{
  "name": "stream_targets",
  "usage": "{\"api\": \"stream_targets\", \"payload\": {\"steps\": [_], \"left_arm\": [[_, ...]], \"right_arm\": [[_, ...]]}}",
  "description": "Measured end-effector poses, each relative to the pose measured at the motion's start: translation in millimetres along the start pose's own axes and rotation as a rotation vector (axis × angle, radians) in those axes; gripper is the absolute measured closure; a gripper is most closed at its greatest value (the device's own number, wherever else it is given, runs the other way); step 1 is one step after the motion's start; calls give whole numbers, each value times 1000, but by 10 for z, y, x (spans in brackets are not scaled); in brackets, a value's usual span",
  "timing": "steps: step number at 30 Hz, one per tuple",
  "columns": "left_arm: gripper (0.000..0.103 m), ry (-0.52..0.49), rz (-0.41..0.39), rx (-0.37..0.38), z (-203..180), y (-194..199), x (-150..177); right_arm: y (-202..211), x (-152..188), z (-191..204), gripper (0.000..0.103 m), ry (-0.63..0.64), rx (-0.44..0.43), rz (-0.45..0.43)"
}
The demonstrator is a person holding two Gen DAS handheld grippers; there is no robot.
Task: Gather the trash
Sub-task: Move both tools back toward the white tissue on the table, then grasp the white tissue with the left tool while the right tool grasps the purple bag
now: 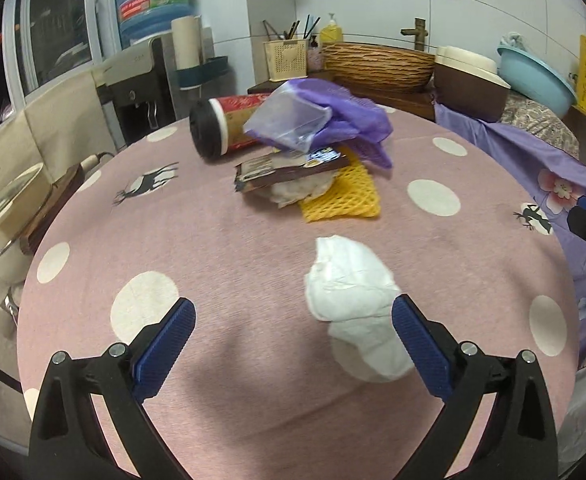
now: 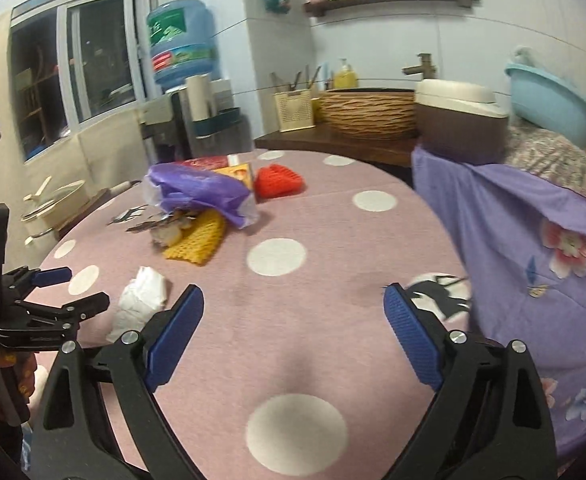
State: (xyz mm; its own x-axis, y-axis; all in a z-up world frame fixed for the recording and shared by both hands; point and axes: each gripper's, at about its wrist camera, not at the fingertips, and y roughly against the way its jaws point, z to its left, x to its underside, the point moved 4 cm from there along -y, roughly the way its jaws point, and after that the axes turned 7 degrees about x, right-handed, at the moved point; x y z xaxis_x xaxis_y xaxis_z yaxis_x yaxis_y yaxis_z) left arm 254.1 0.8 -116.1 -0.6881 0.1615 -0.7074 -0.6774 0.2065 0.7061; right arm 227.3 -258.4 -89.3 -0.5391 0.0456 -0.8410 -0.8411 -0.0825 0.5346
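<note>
Looking down thru my left gripper (image 1: 293, 320), I see its jaws wide apart w/ nothing pinched. A crumpled white tissue (image 1: 353, 292) lies on the pink dotted table (image 1: 221, 240), near the edge closest to me, and its right side sits just beside the right blue pad, maybe touching, can't tell for sure. Further in, around the middle of the table, there's a trash pile: a red can w/ a black lid (image 1: 221, 126) lying on its side, a purple plastic bag (image 1: 333, 116) draped over it, a flat brown wrapper (image 1: 289, 170) under that, another white wad (image 1: 297, 192) and a yellow foam net (image 1: 341, 196) at the bottom. My right gripper (image 2: 293, 312) also has its jaws spread wide, holding nothing, only bare tablecloth between the pads. From that cam the tissue is off to the left, past the left pad, and the left gripper's black frame shows at the left edge of the pic. A red foam net (image 2: 279, 180) sits behind the purple bag, toward the far edge of the table. A purple flowered cloth (image 2: 533, 240) hangs by the right edge. Past the far edge there's a woven basket (image 2: 367, 114) and a blue water jug (image 2: 181, 40).
</note>
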Motion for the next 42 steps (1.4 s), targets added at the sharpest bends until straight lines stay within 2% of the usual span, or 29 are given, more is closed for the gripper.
{"api": "stream_targets", "payload": {"steps": [4,10,15,17,21,27,32,34,38,42], "left_arm": [[5,13,24,6,132,-90,2],[7,31,69,32,225,-231,19],[8,20,98,49,175,-353,1],[13,36,111,72,146,-399,-13],[16,25,130,114,8,-461,-24],[35,2,148,138,-152,-501,-37],[72,-8,148,179,-263,-493,-69],[79,-29,141,158,-297,-479,-77],[86,-24,126,169,-283,-437,-89],[87,3,109,183,-194,-356,-87]], "right_arm": [[-179,-72,166,12,11,-46,29],[-421,-130,360,12,46,-68,68],[-524,-172,399,12,56,-68,80],[-558,-189,395,12,56,-70,87],[-636,-189,406,12,67,-67,100],[-813,-173,343,12,70,-46,145],[-941,-208,386,12,83,-58,173],[-996,-259,452,12,99,-74,175],[-1064,-384,652,12,169,-95,153],[-1127,-532,918,12,284,-131,102]]}}
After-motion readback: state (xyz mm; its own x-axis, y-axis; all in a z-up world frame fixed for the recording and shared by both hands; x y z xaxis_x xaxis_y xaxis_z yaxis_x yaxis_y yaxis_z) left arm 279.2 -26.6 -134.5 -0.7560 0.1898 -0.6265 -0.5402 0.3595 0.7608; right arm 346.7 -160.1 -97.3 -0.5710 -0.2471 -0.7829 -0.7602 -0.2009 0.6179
